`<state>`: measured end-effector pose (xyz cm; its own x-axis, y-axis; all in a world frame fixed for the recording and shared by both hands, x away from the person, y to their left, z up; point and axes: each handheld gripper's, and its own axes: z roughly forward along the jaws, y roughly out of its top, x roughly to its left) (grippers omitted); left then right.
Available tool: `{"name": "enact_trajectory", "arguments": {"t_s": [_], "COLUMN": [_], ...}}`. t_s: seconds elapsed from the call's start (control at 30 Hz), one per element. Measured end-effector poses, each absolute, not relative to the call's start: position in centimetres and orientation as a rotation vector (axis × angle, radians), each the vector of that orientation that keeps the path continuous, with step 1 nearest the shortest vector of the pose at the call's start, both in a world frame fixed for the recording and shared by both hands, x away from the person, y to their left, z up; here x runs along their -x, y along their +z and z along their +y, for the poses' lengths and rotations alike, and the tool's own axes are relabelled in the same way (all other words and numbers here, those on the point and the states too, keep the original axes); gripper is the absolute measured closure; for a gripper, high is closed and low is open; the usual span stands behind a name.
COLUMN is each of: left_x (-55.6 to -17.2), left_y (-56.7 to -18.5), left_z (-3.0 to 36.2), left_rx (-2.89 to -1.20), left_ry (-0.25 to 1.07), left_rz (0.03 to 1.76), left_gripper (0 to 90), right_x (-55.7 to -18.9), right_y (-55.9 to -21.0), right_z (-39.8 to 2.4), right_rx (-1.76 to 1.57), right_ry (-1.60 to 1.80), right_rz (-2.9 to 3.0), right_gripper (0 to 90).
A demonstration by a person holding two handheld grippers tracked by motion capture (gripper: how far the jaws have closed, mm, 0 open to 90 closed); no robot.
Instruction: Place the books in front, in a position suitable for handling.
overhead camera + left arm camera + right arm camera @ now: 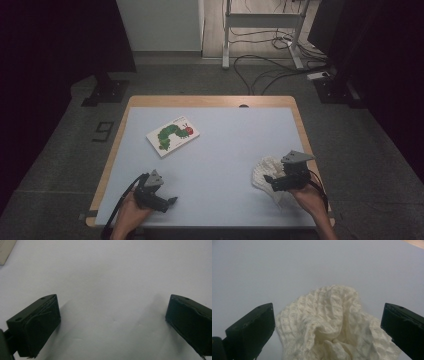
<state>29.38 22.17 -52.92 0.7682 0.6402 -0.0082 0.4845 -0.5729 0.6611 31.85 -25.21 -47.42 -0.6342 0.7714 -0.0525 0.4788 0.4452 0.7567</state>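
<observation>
Both forearms enter from the near edge, each hand gripping a two-jaw tool low over the surface. The left gripper (171, 201), held in the left hand (131, 210) at the near-left, points toward the right with a cable trailing back along the forearm; its jaws stand wide apart. The right gripper (268, 178), held in the right hand (306, 192) at the near-right, points left, jaws likewise spread wide.
</observation>
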Motion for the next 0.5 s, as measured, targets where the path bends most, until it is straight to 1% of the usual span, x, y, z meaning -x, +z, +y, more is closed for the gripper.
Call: {"name": "enact_trajectory", "arguments": {"t_s": [0.2,0.3,0.5], "left_x": [-29.5,-29.8,-30.8], "left_y": [-52.8,-52.4,-50.8], "left_z": [22.2,22.6,23.7], "left_rx": [-2.284,-2.231,-2.212], "left_ry": [0.295,0.3,0.388], "left_rz": [0.85,0.884,0.92], "left_gripper": [0.0,0.0,0.0], "right_x": [-32.1,-32.2,-32.4], "right_y": [-47.2,-47.0,-46.8], "right_z": [-24.1,-23.5,-22.5], "right_rx": [-1.037,-1.028,-0.995], "right_ry": [1.042,1.065,1.094], "right_rz": [2.304,2.298,2.311], "right_gripper": [0.0,0.0,0.0]}}
